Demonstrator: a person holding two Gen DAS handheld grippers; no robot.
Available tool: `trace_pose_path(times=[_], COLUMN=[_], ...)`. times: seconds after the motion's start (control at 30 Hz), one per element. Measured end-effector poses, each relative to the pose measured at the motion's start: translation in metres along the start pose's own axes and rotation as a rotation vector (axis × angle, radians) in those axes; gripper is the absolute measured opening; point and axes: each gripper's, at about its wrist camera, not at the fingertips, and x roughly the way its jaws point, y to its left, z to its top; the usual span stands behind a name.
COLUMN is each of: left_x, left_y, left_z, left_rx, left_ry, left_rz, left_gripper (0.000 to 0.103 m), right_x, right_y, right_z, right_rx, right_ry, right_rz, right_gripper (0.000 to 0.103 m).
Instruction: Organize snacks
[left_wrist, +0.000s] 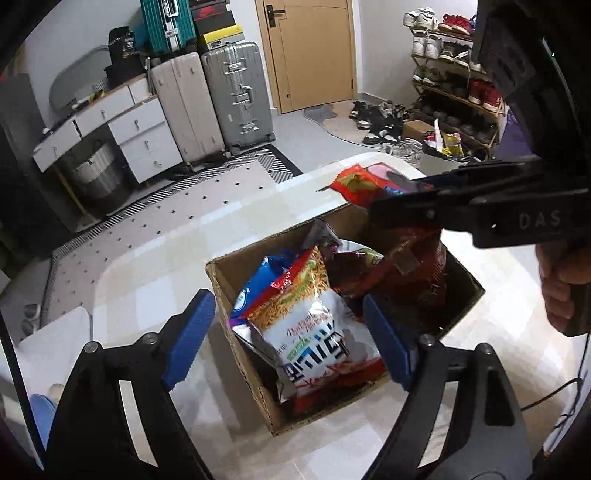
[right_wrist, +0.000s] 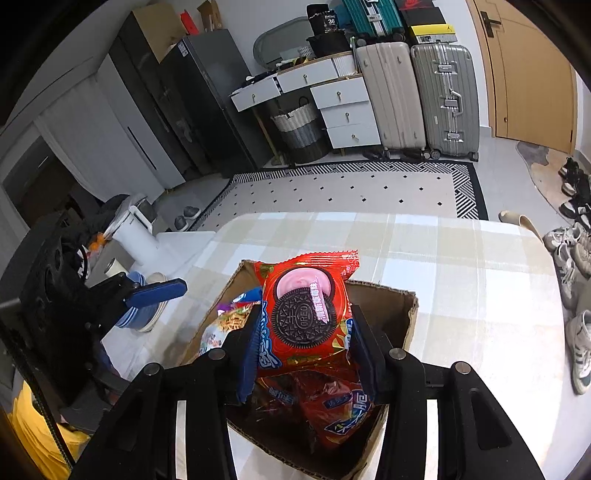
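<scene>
A cardboard box (left_wrist: 240, 354) stands on the checked table (left_wrist: 155, 266) and holds several snack bags, among them a white and orange noodle-snack bag (left_wrist: 314, 317) and a dark red bag (left_wrist: 413, 280). My right gripper (right_wrist: 303, 343) is shut on a red Oreo packet (right_wrist: 306, 310) and holds it above the box (right_wrist: 399, 314). The same packet (left_wrist: 362, 184) and right gripper (left_wrist: 406, 199) show at upper right in the left wrist view. My left gripper (left_wrist: 288, 339) is open and empty over the box's near side; it also shows at left in the right wrist view (right_wrist: 159, 291).
Beyond the table are a patterned rug (right_wrist: 351, 192), suitcases (right_wrist: 417, 96), white drawers (right_wrist: 343, 107), a door (left_wrist: 306, 51) and a shoe rack (left_wrist: 454, 81) with several shoes on the floor. A white appliance (right_wrist: 136, 229) and a stool stand left of the table.
</scene>
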Motion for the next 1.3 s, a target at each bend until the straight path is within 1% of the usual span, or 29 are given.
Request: trace_pose_path(times=[0.13, 0.27, 0.37, 0.5, 0.6, 0.67, 0.77, 0.83, 0.93, 1.3], left_x=[-0.006, -0.017, -0.023, -0.032, -0.037, -0.04, -0.042, -0.043, -0.046, -0.047], left_y=[0.001, 0.005, 0.007, 0.007, 0.007, 0.008, 0.009, 0.01, 0.011, 0.008], left_z=[-0.003, -0.003, -0.004, -0.006, -0.007, -0.009, -0.011, -0.013, -0.015, -0.02], left_rx=[-0.005, -0.04, -0.048, -0.048, -0.055, -0.057, -0.062, -0.071, -0.085, -0.101], left_ry=[-0.002, -0.02, -0.023, -0.039, -0.042, -0.042, -0.04, -0.041, -0.04, -0.036], left_rz=[0.014, 0.01, 0.034, 0.047, 0.043, 0.044, 0.041, 0.039, 0.034, 0.038], left_gripper=[0.081, 0.081, 0.081, 0.081, 0.081, 0.081, 0.081, 0.081, 0.081, 0.081], right_x=[0.0, -0.001, 0.002, 0.008, 0.013, 0.012, 0.011, 0.008, -0.002, -0.018], right_y=[0.003, 0.012, 0.014, 0.016, 0.017, 0.015, 0.017, 0.017, 0.019, 0.026], right_z=[-0.001, -0.002, -0.003, -0.007, -0.01, -0.012, -0.013, -0.013, -0.011, -0.019], right_rx=[-0.005, -0.03, -0.035, -0.036, -0.034, -0.018, -0.018, -0.012, -0.015, -0.023], right_ry=[-0.001, -0.004, 0.014, 0.037, 0.063, 0.056, 0.051, 0.045, 0.012, -0.013], right_rz=[0.006, 0.005, 0.003, -0.01, -0.024, -0.049, -0.048, -0.035, -0.025, -0.018], right_gripper=[0.045, 0.045, 0.045, 0.045, 0.045, 0.046, 0.046, 0.046, 0.046, 0.046])
